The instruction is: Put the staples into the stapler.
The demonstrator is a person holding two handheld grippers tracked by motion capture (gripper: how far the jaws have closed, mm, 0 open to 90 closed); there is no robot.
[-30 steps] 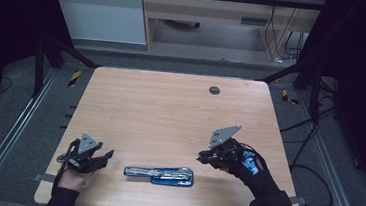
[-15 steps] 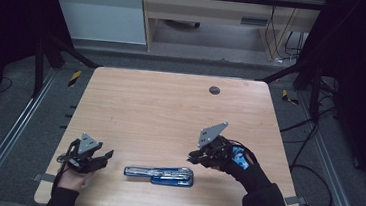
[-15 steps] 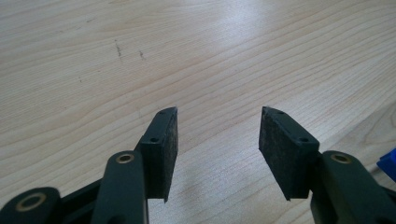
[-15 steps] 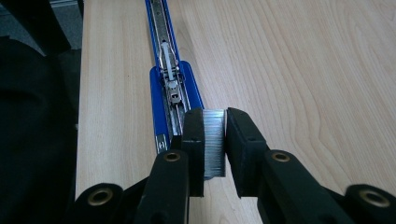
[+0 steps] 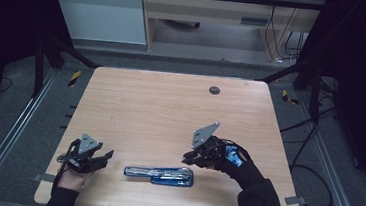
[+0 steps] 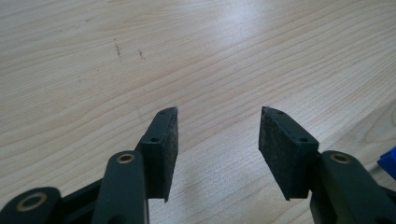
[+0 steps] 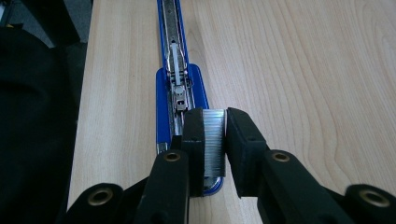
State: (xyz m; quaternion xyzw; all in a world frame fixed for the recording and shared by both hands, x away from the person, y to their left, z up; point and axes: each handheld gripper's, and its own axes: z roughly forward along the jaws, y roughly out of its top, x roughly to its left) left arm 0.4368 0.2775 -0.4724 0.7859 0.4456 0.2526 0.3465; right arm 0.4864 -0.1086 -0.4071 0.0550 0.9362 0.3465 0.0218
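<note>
1. Right gripper point(image 7: 215, 140), clamping a strip of staples point(image 7: 215, 142), has been moving down-left and is now hovering over the rear of the opened blue stapler point(image 5: 159, 175); loading looks imminent.
2. Stapler is lying near the tabletop's point(image 5: 170, 112) front edge.
3. Left gripper point(image 6: 217, 140) is resting with jaws apart, empty.
4. Right gripper view is revealing the staples; the high view is too coarse.

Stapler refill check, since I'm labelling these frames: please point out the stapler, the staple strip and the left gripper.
stapler point(image 7: 160, 100): right gripper view, on its blue base edge.
staple strip point(image 7: 215, 140): right gripper view, on the silver staples between the jaws.
left gripper point(image 6: 218, 122): left gripper view, midway between its open fingertips.
</note>
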